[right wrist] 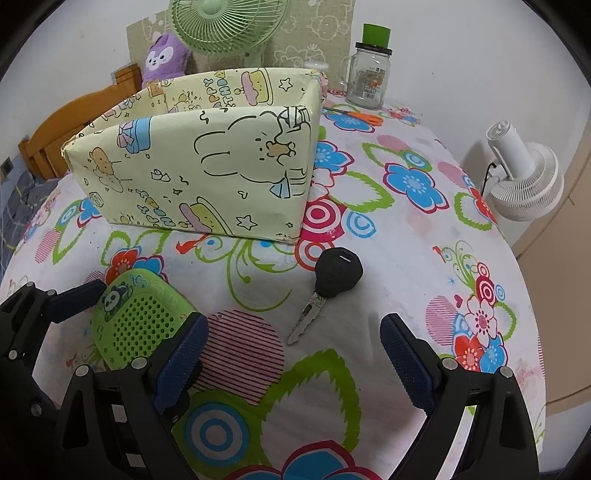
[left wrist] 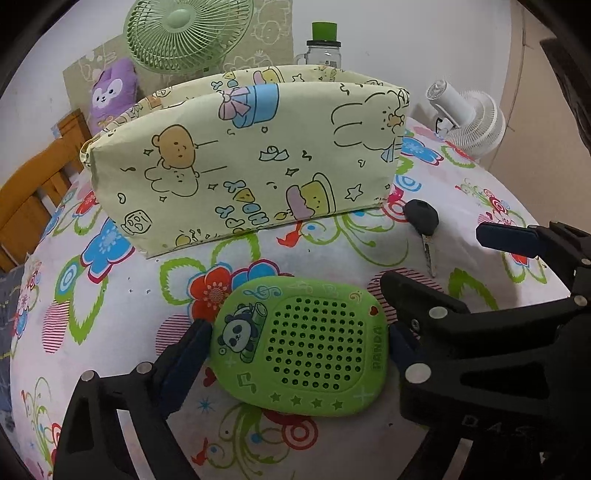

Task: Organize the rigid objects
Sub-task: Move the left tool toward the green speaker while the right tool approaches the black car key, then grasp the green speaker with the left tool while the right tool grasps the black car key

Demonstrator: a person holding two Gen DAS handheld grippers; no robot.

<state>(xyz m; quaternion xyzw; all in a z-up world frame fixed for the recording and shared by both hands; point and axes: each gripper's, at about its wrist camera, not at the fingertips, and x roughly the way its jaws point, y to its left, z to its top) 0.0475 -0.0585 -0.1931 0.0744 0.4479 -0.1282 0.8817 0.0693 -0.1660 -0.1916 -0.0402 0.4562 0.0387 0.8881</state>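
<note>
A green panda-print case with a perforated face (left wrist: 310, 347) lies flat on the flowered tablecloth. My left gripper (left wrist: 299, 332) straddles it, and both blue pads touch its left and right edges. Just behind it stands an open-topped pale yellow cartoon box (left wrist: 240, 158). A key with a black head (right wrist: 338, 273) lies on the cloth to the right of the case, its blade pointing toward me. My right gripper (right wrist: 293, 325) hovers open just short of the blade tip, nothing between its fingers. The case (right wrist: 136, 321) and box (right wrist: 207, 166) also show in the right wrist view.
Behind the box are a green fan (right wrist: 221, 22), a purple plush (right wrist: 162, 55), a glass jar with a green lid (right wrist: 369, 74) and orange scissors (right wrist: 364, 117). A white fan (right wrist: 524, 177) stands past the table's right edge. A wooden frame (left wrist: 33, 192) lies left.
</note>
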